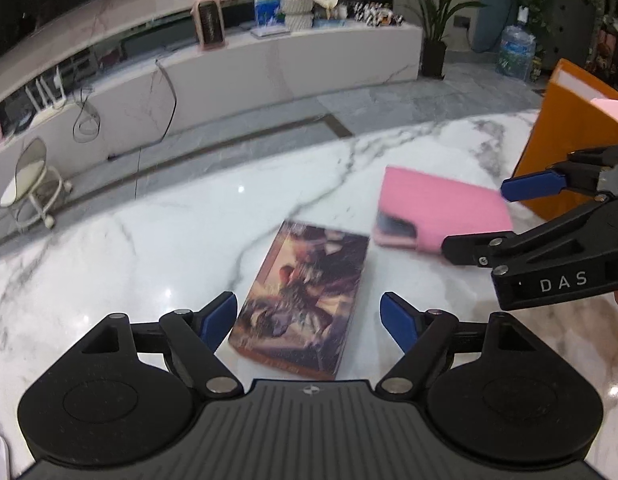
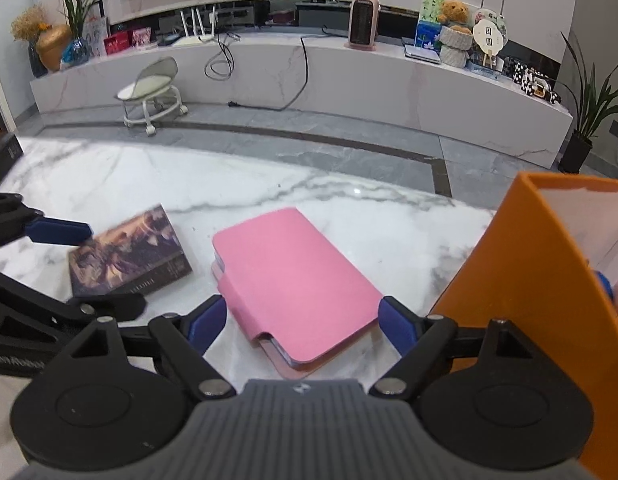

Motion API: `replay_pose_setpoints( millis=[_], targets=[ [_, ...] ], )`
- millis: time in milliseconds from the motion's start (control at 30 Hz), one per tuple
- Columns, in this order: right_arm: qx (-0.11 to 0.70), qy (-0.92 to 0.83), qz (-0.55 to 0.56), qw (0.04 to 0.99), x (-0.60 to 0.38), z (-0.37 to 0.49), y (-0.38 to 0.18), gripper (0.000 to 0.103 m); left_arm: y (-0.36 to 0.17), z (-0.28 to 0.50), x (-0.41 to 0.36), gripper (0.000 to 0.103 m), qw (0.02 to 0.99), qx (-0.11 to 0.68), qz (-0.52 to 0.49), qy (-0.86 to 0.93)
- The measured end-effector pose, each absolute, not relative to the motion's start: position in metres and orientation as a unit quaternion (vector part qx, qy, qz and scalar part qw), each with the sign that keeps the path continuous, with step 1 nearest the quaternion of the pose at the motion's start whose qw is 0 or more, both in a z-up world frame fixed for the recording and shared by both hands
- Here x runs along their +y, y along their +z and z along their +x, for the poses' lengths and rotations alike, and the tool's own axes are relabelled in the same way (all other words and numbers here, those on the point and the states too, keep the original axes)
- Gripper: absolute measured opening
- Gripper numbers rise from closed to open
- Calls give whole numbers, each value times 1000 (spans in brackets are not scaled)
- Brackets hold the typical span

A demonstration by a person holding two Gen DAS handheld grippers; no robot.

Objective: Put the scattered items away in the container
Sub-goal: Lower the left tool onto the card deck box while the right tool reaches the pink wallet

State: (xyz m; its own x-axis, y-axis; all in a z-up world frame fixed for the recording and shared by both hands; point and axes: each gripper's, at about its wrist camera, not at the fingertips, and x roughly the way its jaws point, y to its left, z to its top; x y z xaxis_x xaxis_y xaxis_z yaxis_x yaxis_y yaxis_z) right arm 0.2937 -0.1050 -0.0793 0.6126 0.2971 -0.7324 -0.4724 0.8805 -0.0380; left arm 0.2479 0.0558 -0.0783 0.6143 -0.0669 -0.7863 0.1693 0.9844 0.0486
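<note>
Pink notebook (image 2: 293, 280) lies flat on the tabletop (image 2: 349, 208) left of the orange container (image 2: 521, 280); right gripper (image 2: 303, 326) fingers apart, empty. Thin edges may slip the pinch.

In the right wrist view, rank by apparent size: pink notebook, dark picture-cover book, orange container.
1. orange container, though cropped and nearest the camera, so unsure
2. pink notebook
3. dark picture-cover book, farther off and partly hidden by the left claw
</note>
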Motion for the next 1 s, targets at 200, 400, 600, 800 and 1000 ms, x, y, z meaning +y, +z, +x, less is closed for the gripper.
replay_pose_setpoints(
  millis=[200, 400, 600, 800, 1000],
  targets=[
    [381, 215, -134, 889, -104, 291, -83, 84, -80, 250, 69, 78, 889, 453, 24, -57],
    [389, 219, -158, 881, -103, 288, -80, 76, -77, 246, 69, 77, 882, 467, 29, -60],
    [443, 254, -155, 846, -107, 280, -74, 35, -72, 232, 79, 76, 875, 479, 30, -61],
    [483, 324, -151, 799, -106, 267, -66, 33, -65, 218, 89, 76, 876, 479, 28, -56],
    [444, 334, -168, 814, -98, 257, -49, 71, -65, 215, 92, 76, 878, 474, 30, -61]
  ],
)
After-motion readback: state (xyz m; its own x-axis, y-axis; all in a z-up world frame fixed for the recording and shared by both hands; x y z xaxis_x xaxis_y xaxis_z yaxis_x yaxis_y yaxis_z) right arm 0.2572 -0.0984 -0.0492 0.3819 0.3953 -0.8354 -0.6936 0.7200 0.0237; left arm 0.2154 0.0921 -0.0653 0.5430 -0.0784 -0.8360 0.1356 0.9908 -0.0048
